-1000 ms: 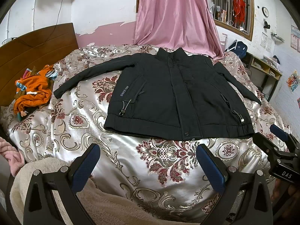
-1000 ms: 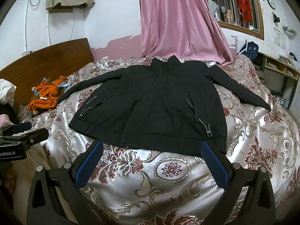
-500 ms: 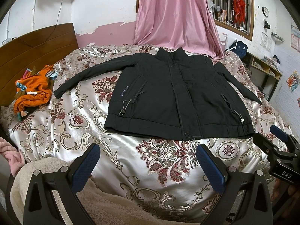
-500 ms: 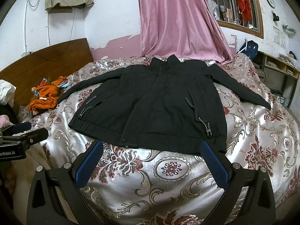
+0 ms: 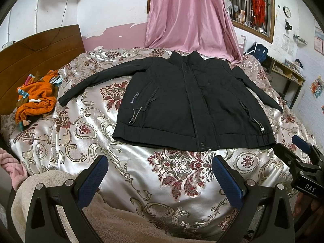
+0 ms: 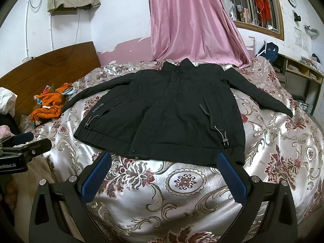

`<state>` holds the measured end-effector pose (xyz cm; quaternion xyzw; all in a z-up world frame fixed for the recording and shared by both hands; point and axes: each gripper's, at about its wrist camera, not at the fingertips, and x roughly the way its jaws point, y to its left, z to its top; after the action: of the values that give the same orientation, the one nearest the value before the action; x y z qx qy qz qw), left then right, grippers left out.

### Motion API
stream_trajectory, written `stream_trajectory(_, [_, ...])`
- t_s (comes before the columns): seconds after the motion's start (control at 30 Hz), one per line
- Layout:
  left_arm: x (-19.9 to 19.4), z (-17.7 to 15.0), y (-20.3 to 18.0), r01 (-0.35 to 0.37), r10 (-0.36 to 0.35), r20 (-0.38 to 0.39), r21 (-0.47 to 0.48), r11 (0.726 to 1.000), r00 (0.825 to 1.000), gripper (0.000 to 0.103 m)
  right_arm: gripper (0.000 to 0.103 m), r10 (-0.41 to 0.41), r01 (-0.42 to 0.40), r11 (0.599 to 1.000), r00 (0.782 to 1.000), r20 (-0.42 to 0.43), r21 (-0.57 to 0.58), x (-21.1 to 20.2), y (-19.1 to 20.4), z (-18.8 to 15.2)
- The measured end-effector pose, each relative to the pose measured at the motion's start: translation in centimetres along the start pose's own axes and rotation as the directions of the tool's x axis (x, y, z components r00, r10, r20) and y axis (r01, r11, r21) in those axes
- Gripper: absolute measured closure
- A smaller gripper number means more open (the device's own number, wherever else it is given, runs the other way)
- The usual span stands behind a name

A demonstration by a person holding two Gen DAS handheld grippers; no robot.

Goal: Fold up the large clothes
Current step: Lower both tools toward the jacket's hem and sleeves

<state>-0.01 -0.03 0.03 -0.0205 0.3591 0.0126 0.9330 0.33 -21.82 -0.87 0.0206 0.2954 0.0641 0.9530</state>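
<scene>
Hovering unchanged since a second ago, my left gripper and right gripper gape empty near the hem of the jacket spread flat on the bed, folding unstarted.

Black jacket on a silvery bedspread with maroon-and-gold floral scrolls, orange clothes far left, pink curtain behind, blue pads near.
</scene>
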Motion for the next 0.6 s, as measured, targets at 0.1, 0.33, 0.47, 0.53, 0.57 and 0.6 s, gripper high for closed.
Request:
stream_trajectory(0.1, [0.0, 0.0, 0.0, 0.003, -0.003, -0.003, -0.002, 1.0, 1.0, 0.0, 0.001, 0.0, 0.0, 1.0, 1.0, 0.0, 0.0, 0.0, -0.3, 0.1])
stream_trajectory(0.33, [1.3, 0.8, 0.0, 0.064, -0.064, -0.068, -0.003, 0.998, 0.996, 0.0, 0.001, 0.009, -0.009, 1.0, 1.0, 0.007, 0.013, -0.1, -0.1, 0.8])
stream_trajectory(0.47, [1.1, 4.2, 0.3, 0.034, -0.031, -0.077, 0.033, 0.999, 0.997, 0.0, 0.001, 0.022, -0.023, 0.999, 0.999, 0.026, 0.027, -0.4, -1.0, 2.2])
stream_trajectory(0.53, [0.7, 6.3, 0.6, 0.029, -0.026, -0.075, 0.033, 0.999, 0.997, 0.0, 0.001, 0.031, -0.032, 0.999, 0.999, 0.039, 0.035, -0.6, -1.4, 3.3])
stream_trajectory(0.57, [0.2, 7.7, 0.8, 0.025, -0.023, -0.069, 0.027, 0.999, 0.997, 0.0, 0.001, 0.036, -0.038, 0.999, 0.998, 0.047, 0.034, -0.8, -1.3, 3.9])
stream_trajectory(0.6, [-0.4, 8.9, 0.9, 0.024, -0.022, -0.061, 0.024, 0.999, 0.998, 0.0, 0.001, 0.039, -0.04, 0.999, 0.998, 0.049, 0.034, -0.7, -1.5, 4.6])
